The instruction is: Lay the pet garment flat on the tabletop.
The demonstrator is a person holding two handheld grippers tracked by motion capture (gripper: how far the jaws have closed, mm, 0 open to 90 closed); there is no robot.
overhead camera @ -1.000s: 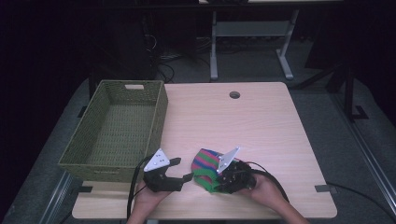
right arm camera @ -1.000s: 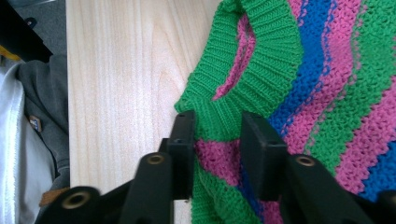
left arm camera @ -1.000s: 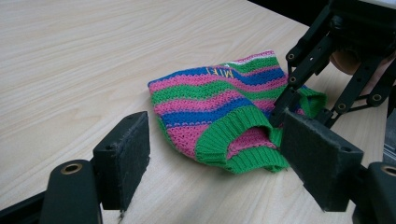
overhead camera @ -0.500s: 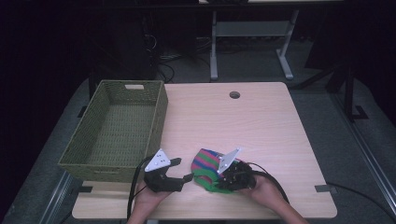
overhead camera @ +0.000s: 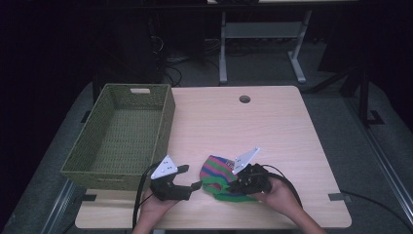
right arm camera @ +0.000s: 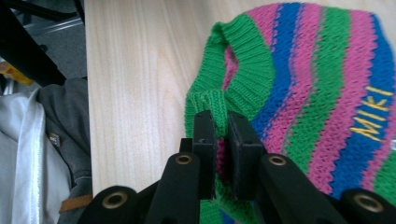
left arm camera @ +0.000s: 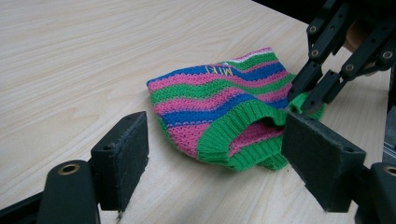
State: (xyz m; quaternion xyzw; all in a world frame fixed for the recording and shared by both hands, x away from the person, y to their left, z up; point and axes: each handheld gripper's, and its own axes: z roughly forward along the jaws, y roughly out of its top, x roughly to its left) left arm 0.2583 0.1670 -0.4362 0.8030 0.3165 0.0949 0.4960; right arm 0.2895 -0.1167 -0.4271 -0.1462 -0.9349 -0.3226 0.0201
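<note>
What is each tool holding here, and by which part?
Right tool pinches the striped knit garment by its green ribbed hem; left tool holds nothing.

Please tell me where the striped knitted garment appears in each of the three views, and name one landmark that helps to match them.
High view: striped knitted garment lies at bottom centre, near the table's front edge.
Left gripper view: it lies at centre right, beyond the open jaws.
Right gripper view: it fills the right half, its edge pinched in the jaws.
Shared landmark: the green ribbed cuff.

basket (overhead camera: 122,139) blocks left; right tabletop (overhead camera: 287,126) free.
</note>
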